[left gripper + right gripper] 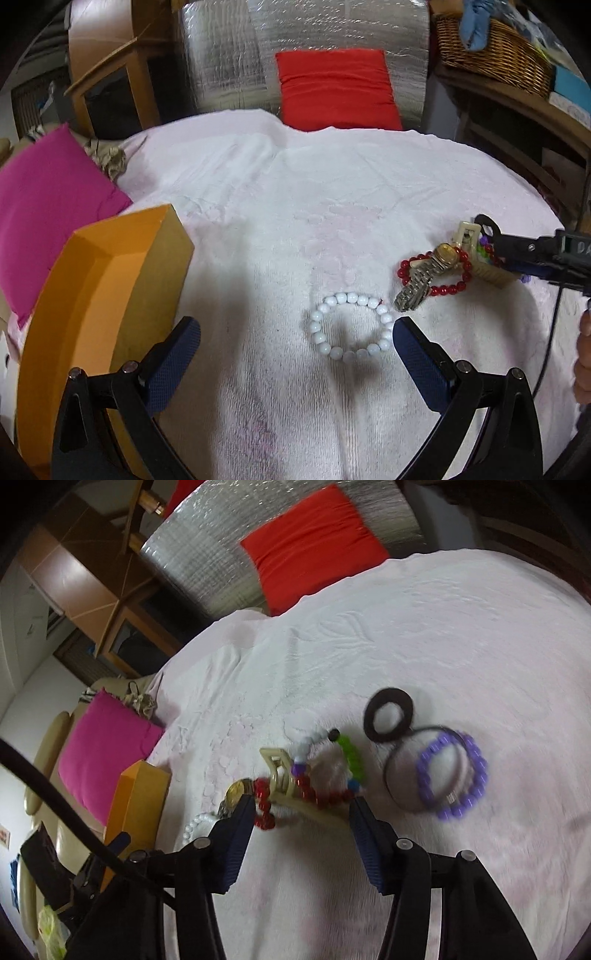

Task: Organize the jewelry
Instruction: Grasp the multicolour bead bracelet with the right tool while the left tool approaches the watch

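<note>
Hovering with the left tongs (295,354) spread wide and empty over the white towel (280,206), the white bracelet (351,325) lying flat between the pads, its far right beads close to the right pad (417,362). Reaching with the right tongs (301,812) parted around the heap: clip (291,790), red bracelet (266,805) and watch (424,273) tangled together, nothing gripped. Sitting beyond that heap, purple bracelet (450,775) and black ring (388,716), with the orange box (103,317) standing open at the towel's left edge.
</note>
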